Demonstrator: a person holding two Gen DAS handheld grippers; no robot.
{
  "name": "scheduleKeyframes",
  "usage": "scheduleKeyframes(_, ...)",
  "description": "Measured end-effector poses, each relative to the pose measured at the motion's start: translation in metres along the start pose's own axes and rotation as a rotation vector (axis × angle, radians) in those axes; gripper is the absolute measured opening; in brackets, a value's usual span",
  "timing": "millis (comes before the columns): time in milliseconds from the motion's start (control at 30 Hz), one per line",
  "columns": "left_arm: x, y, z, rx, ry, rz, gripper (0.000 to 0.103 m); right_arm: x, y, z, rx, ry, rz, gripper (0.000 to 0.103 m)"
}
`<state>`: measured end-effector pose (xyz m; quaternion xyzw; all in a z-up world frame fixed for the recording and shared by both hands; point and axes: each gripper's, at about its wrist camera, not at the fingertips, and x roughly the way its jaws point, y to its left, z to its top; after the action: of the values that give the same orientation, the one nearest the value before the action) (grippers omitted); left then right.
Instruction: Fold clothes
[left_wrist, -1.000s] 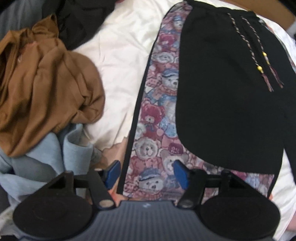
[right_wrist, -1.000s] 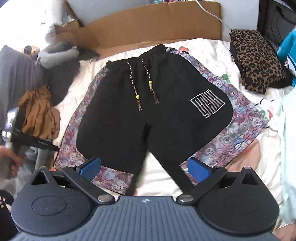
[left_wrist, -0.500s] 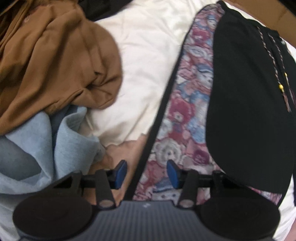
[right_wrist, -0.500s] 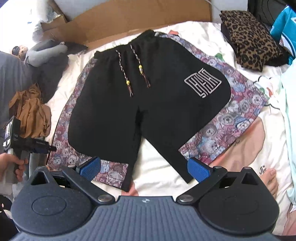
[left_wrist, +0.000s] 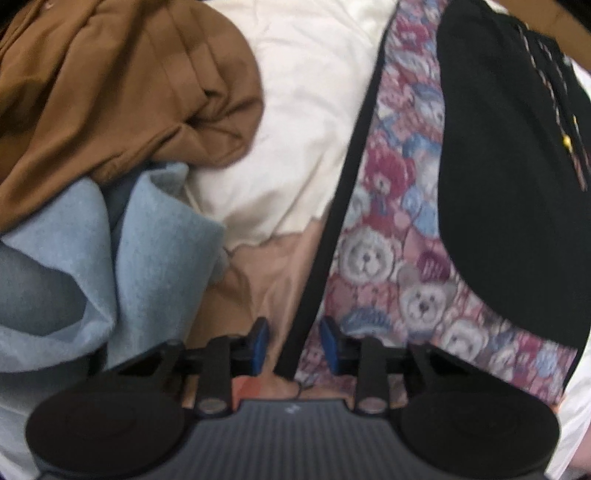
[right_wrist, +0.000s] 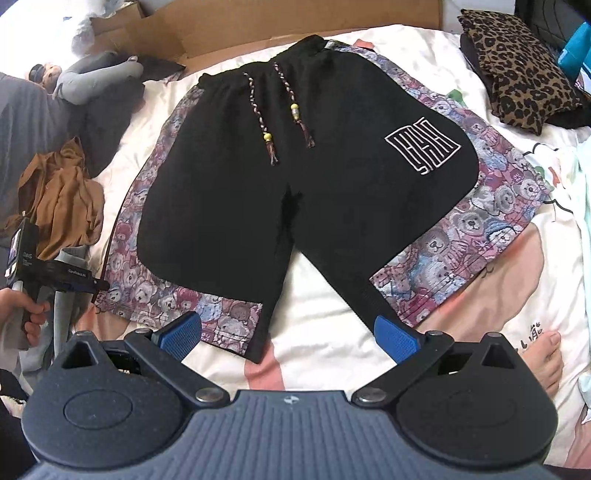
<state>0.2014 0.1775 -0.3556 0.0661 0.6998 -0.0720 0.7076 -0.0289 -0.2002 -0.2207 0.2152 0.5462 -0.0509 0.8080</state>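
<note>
Black shorts (right_wrist: 295, 177) with teddy-bear print side panels lie flat on the bed, waistband at the far side. In the left wrist view the shorts (left_wrist: 509, 184) fill the right side, and their black side seam (left_wrist: 332, 236) runs down between my fingers. My left gripper (left_wrist: 294, 345) is low at the hem corner of the left leg, jaws narrowed around the seam but still apart. It also shows in the right wrist view (right_wrist: 99, 285). My right gripper (right_wrist: 288, 334) hovers wide open above the two leg hems, holding nothing.
A brown garment (left_wrist: 110, 81) and a light blue garment (left_wrist: 110, 258) are piled left of the shorts. A leopard-print cushion (right_wrist: 517, 62) lies far right, cardboard (right_wrist: 258, 22) at the back, a grey plush toy (right_wrist: 96, 75) far left, and a bare foot (right_wrist: 546, 354) near right.
My left gripper moved down and left to the shorts' left hem corner, and its jaws narrowed around the side seam. My right gripper shifted slightly, staying wide open.
</note>
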Motion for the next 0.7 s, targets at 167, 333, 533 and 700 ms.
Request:
scheduleKeyframes(167,0.001,0.003,0.003,-0.013,0.012,-0.007,0.026,0.002,-0.001,-0.002,0.001,0.013,-0.006,0.103)
scheduleKeyframes(333,-0.007,0.005,0.008,-0.020,0.027,-0.002,0.011,0.002,0.001,-0.002,0.000,0.016,0.005,0.103)
scheduleKeyframes(533,-0.028,0.000,0.015,-0.002,0.030,-0.021,0.006,0.002,0.008,-0.001,-0.017,0.013,0.024,0.103)
scheduleKeyframes(700,-0.052,-0.018,0.030,0.055,0.013,-0.022,0.006,0.003,0.015,0.001,-0.033,0.009,0.041,0.103)
